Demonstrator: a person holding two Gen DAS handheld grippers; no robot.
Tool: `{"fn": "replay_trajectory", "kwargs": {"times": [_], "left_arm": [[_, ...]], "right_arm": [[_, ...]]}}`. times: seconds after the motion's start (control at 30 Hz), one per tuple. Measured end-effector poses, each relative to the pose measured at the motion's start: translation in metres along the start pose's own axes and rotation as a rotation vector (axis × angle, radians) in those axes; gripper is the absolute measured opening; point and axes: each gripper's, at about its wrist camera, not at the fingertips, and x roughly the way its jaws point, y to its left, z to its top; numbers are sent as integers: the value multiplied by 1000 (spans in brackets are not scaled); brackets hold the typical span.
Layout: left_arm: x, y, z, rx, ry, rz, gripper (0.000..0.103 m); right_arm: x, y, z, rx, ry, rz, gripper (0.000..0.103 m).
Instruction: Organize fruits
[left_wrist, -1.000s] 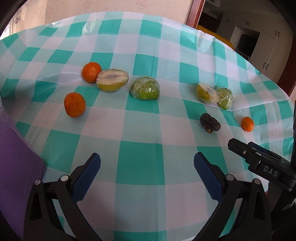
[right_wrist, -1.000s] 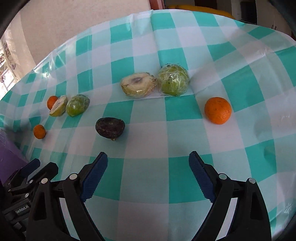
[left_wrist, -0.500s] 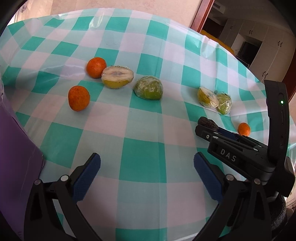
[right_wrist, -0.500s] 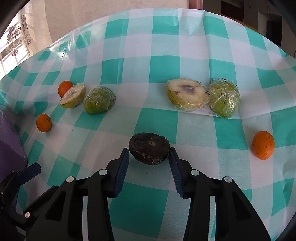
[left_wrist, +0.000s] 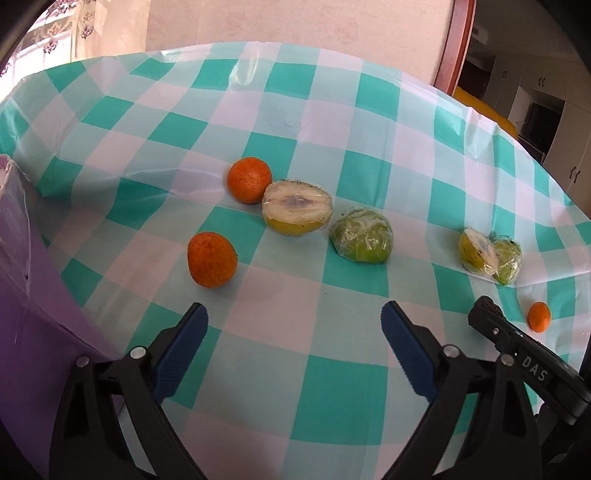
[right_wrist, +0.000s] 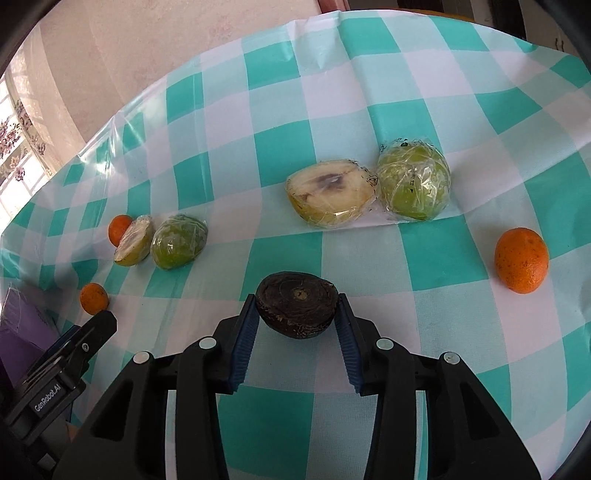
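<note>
The right claw (right_wrist: 297, 325) has just been closing and its blue pads (right_wrist: 245, 332) now press on both sides of a dark, wrinkled fruit (right_wrist: 296, 309), which sits low over the checked worktop (right_wrist: 369, 258), in front of two wrapped fruit halves (right_wrist: 332, 192). The left claw (left_wrist: 293, 347) has its jaws wide apart, although they have just been closing a little, and nothing is between them. Ahead of it lie two oranges (left_wrist: 211, 264), two more wrapped halves (left_wrist: 296, 211) and, at its left, a purple box (left_wrist: 22, 295).
</note>
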Motion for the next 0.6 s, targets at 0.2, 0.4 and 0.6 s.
{"fn": "replay_trajectory", "kwargs": {"times": [0.2,0.4,0.6], "left_arm": [[35,0,32,19,45,237,91],[45,17,34,-60,90,219,58],[35,28,25,-98,59,-50,0]], "right_arm": [[0,-1,1,4,-1,20,41],[-2,-2,0,4,0,21,41],[-1,-2,0,5,-3,20,41]]}}
